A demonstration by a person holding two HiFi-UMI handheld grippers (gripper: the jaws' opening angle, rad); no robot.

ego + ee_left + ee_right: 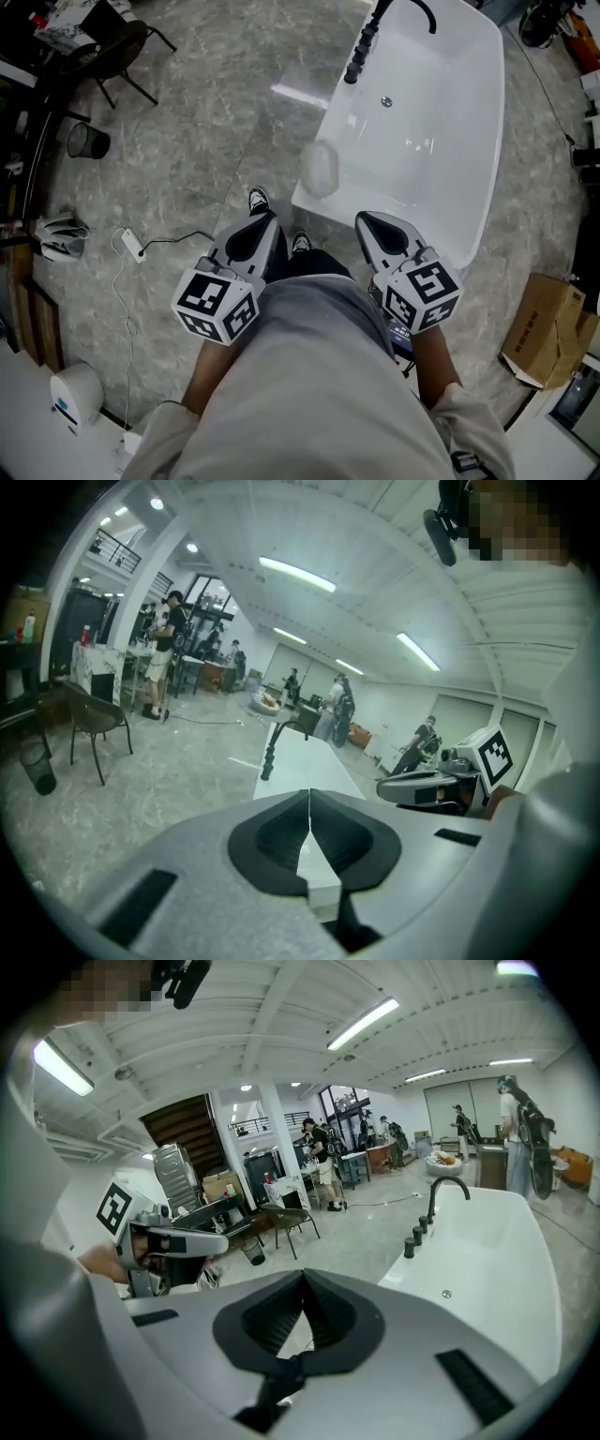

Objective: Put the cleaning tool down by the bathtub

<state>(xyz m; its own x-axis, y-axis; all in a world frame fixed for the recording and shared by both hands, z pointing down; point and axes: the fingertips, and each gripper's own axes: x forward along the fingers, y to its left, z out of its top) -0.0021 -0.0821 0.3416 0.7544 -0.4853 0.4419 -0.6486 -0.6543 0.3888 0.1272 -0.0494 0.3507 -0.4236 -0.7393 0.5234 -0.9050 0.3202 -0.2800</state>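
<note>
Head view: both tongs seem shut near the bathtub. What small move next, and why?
Probably just draw both back a little. The left tongs and right tongs are shut and empty, and a pale blurred object, possibly the tool, already lies by the left edge of the bathtub.

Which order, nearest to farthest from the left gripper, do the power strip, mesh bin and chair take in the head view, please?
1. Power strip, floor just left of the left gripper.
2. Mesh bin, farther up-left.
3. Chair, top-left corner.
</note>
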